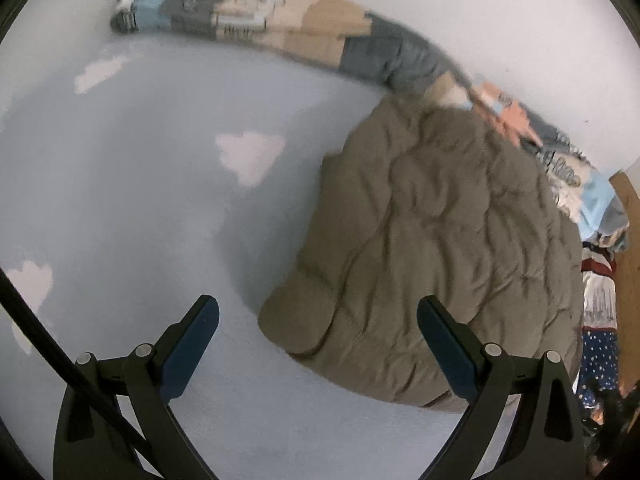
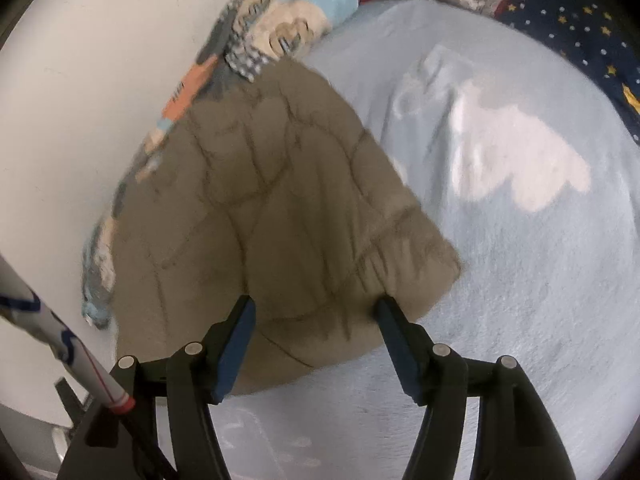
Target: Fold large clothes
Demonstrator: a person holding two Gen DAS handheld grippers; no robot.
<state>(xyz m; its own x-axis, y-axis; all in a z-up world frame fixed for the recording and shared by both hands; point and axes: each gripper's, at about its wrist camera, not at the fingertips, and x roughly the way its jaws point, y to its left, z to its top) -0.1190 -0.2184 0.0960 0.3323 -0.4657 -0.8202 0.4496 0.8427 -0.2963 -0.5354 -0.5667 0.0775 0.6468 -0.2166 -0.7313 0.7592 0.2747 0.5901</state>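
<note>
A khaki quilted garment (image 1: 432, 256) lies folded into a compact bundle on a light blue bed sheet with white clouds (image 1: 152, 184). In the left wrist view it sits to the right. My left gripper (image 1: 318, 312) is open and empty above the bundle's near left corner. In the right wrist view the same garment (image 2: 272, 208) lies in the middle against the wall. My right gripper (image 2: 316, 310) is open and empty just above its near edge.
A patchwork blanket (image 1: 280, 20) runs along the white wall (image 2: 80, 80) behind the garment. A dark blue star-print fabric (image 2: 580, 24) and striped bedding lie at the bed's far end. A wooden bed board (image 1: 628, 216) stands at the right.
</note>
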